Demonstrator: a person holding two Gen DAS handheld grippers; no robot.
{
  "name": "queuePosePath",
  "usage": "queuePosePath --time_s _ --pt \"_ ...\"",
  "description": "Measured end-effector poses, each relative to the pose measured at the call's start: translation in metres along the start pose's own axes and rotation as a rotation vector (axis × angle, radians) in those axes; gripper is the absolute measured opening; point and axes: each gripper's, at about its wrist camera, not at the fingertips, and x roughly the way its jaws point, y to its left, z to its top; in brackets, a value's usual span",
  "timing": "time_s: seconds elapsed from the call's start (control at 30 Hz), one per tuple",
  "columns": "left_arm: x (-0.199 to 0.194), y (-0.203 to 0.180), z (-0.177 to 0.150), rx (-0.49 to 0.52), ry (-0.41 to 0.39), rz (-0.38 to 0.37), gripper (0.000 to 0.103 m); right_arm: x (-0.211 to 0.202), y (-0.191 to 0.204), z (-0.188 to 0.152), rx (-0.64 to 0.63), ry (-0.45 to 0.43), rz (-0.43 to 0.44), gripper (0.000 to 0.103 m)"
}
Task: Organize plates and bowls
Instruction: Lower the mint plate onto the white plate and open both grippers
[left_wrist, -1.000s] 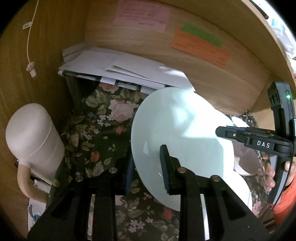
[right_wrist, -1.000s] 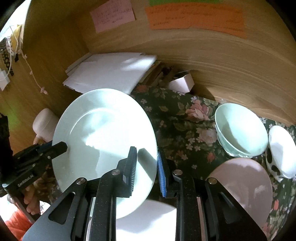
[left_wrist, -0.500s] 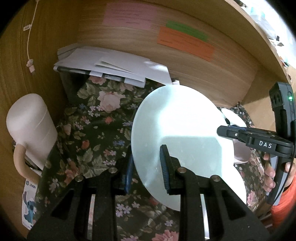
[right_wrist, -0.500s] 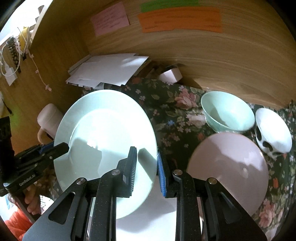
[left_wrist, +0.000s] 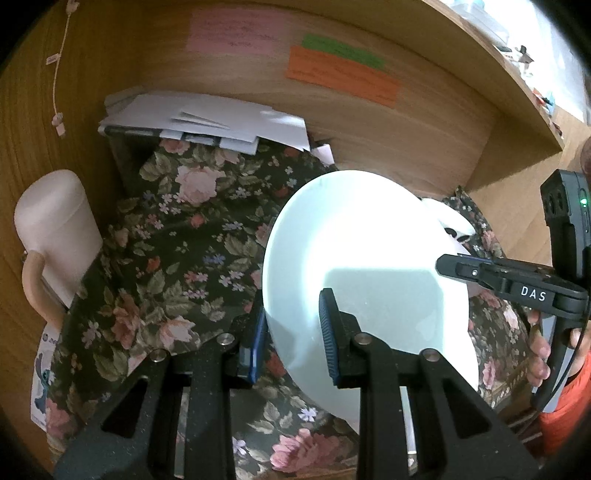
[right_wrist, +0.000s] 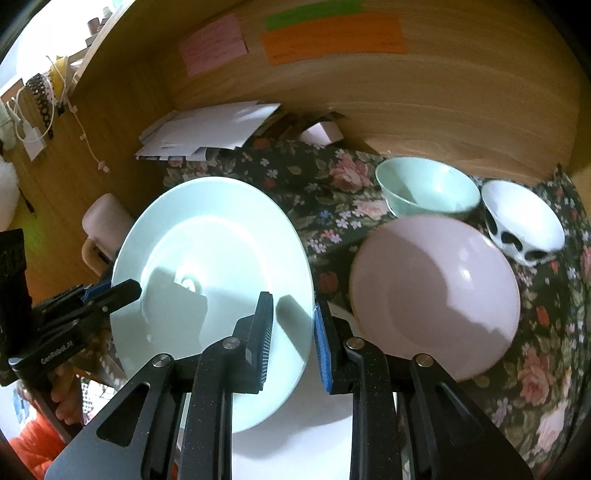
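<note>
Tongs first: left tongs (left_wrist: 293, 332) are closed on the near rim of the plate (right_wrist: 210, 280), one pad above and one below; right tongs (right_wrist: 293, 339) are clamped on the opposite rim. The plate is held tilted, off the surface (left_wrist: 166, 258), between both tongs, left of the pink plate (right_wrist: 436, 295).

Largest to smallest: floral cloth is spread over the surface; the pale green plate is lifted; the pink plate lies flat on the cloth; a white plate (right_wrist: 295, 443) is seen below the tongs, mostly cut off; a green bowl (right_wrist: 424, 188) and a spotted bowl (right_wrist: 524, 225) stand just beside each other at the back right; a mug (left_wrist: 55, 229) stands far left.

Handling, as judged: the plate is stiff, glazed, slippery and breakable; it is best taken at the rim, with pads well over the edge. Bowls are likely lighter and can be taken by the wall.

Hidden: the plate's underside and the ground beneath it are not shown; whether the white plate lies on the cloth cannot be told; glare washes out the plate's far edge.
</note>
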Motion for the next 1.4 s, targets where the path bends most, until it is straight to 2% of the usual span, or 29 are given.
queuePosePath --time_s 0.53,0.73,1.0,1.4 --pt "0.012 -0.017 -0.023 0.033 0.068 -0.03 0.027 -0.007 -0.014 -0.036 0.059 0.003 -0.029 0.02" --pt "0.018 -0.024 -0.03 0.052 0.097 -0.029 0.027 -0.004 -0.024 -0.049 0.096 0.012 -0.013 0.02" --pt "0.03 -0.029 -0.04 0.065 0.142 -0.029 0.027 -0.003 -0.032 -0.058 0.116 0.011 -0.012 0.02" --pt "0.038 -0.032 -0.046 0.084 0.167 -0.012 0.027 0.009 -0.039 -0.068 0.133 0.039 -0.011 0.02"
